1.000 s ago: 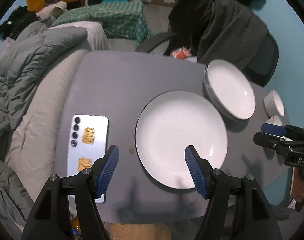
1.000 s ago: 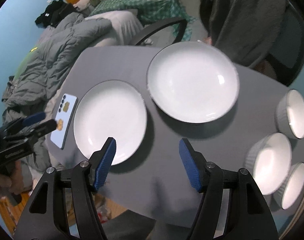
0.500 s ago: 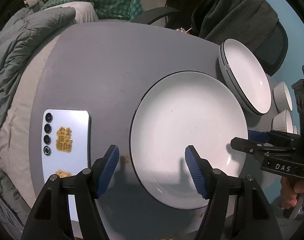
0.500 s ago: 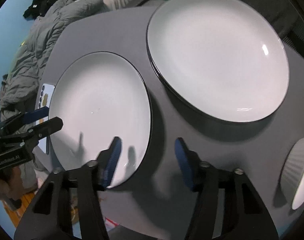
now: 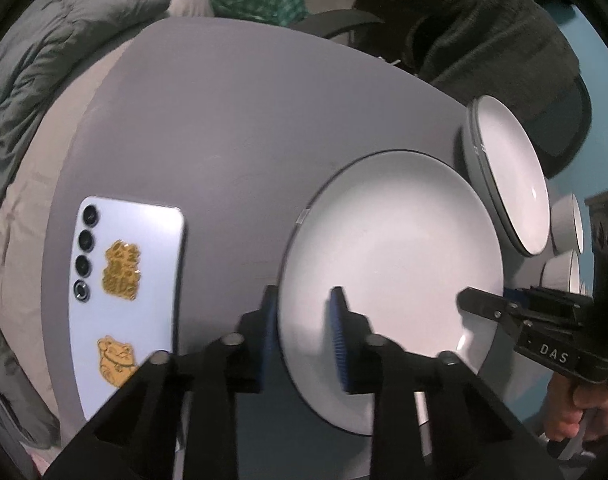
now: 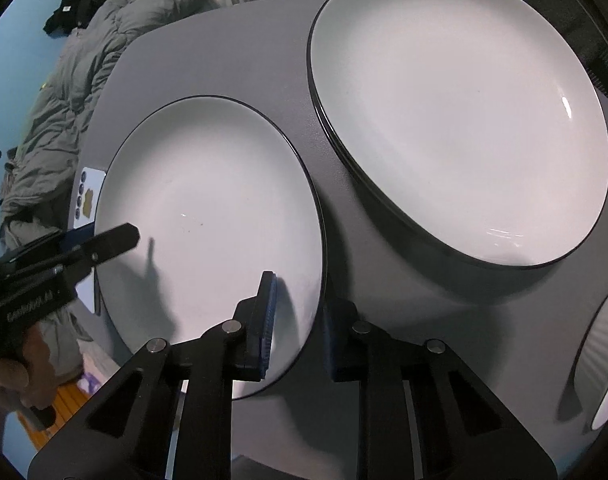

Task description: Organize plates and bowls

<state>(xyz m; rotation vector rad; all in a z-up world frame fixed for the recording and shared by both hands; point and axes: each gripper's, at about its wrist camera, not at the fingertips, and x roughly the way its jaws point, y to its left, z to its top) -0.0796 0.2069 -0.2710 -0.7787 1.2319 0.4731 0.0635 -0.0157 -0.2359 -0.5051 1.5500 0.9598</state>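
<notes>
Plates, bowls and a phone laid out on the desk (image 5: 232,128)

A single plate (image 5: 400,264) is set near the desk's front edge, with a phone (image 5: 128,280) laid well apart to its left. A stack of plates (image 6: 460,112) is placed just behind and to the right of it, close but not touching. Bowls (image 5: 566,228) are lined up right of the stack. A duvet (image 5: 44,60) is heaped beyond the desk's left side.
</notes>
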